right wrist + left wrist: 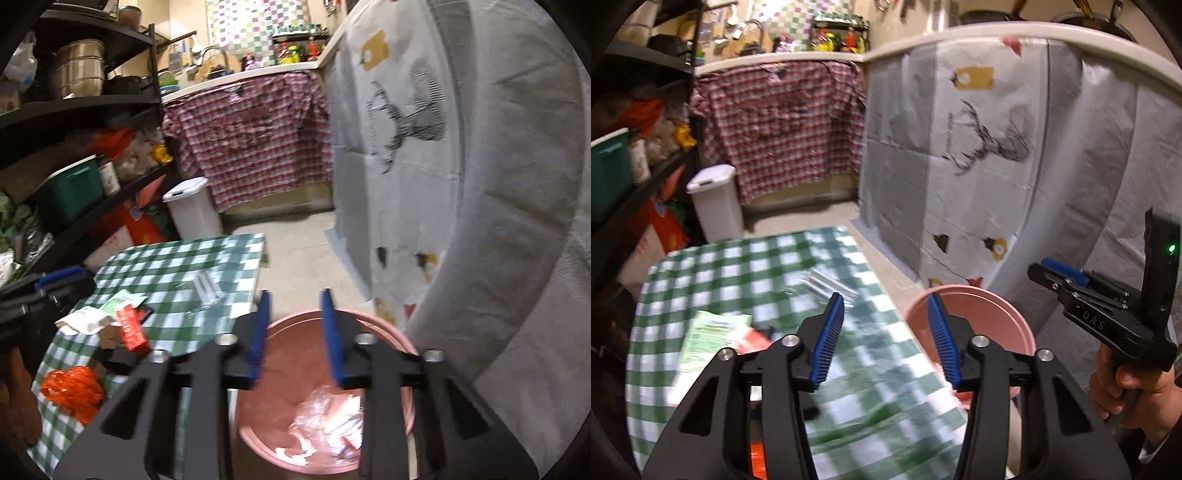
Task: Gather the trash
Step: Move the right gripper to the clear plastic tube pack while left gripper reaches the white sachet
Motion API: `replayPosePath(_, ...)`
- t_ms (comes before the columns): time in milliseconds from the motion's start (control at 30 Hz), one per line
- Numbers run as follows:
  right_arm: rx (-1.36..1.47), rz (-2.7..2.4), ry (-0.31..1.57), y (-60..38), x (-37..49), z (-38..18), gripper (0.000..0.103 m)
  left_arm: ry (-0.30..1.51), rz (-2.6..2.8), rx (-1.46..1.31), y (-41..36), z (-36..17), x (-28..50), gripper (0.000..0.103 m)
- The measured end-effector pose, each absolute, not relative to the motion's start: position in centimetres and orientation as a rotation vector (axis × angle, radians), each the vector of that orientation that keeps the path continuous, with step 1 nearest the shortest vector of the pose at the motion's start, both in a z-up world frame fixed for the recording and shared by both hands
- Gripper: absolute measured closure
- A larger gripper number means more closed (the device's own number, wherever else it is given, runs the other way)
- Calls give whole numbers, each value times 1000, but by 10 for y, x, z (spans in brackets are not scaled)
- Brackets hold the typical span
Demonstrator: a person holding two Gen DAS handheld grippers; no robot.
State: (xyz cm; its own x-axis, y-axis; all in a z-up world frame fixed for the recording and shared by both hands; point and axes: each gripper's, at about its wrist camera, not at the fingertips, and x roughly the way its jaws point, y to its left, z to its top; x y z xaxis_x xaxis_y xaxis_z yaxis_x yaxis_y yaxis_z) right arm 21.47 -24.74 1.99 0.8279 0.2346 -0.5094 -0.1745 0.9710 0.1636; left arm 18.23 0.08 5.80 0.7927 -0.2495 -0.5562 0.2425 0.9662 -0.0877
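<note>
A pink bucket (288, 373) stands on the floor right of the green checked table (166, 266); clear plastic and paper trash (325, 417) lies in its bottom. My right gripper (295, 302) is open and empty above the bucket. My left gripper (886, 306) is open and empty above the table's right edge. On the table lie a clear plastic wrapper (207, 291), a green-white packet (713, 332), a red box (131, 330), torn cardboard (85, 323) and an orange plastic bag (72, 391). The bucket (993, 317) and right gripper (1049, 273) show in the left wrist view.
A white lidded bin (192, 210) stands on the floor beyond the table. Black shelves (74, 110) with pots and boxes run along the left. A paper-covered counter front (424, 166) rises right of the bucket. A red checked cloth (251, 144) hangs at the back.
</note>
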Motion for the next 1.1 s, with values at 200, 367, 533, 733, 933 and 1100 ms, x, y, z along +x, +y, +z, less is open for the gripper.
replayPosePath(200, 109, 264, 549, -219, 215, 23, 85, 563, -174, -26, 65, 73, 175, 63)
replayPosePath(367, 79, 308, 553, -194, 217, 19, 91, 555, -96, -43, 119, 76, 174, 68)
replayPosePath(533, 49, 347, 571, -168, 227, 11, 92, 560, -26, -82, 166, 70, 177, 74)
replayPosePath(733, 37, 372, 582, -145, 243, 2, 90, 600, 7, -137, 202, 47, 185, 74)
replayPosePath(933, 2, 398, 586, -122, 264, -11, 87, 637, 13, -161, 221, 17, 199, 74)
replayPosePath(1100, -6, 394, 629, -108, 295, -32, 87, 673, 7, -216, 235, -6, 207, 74)
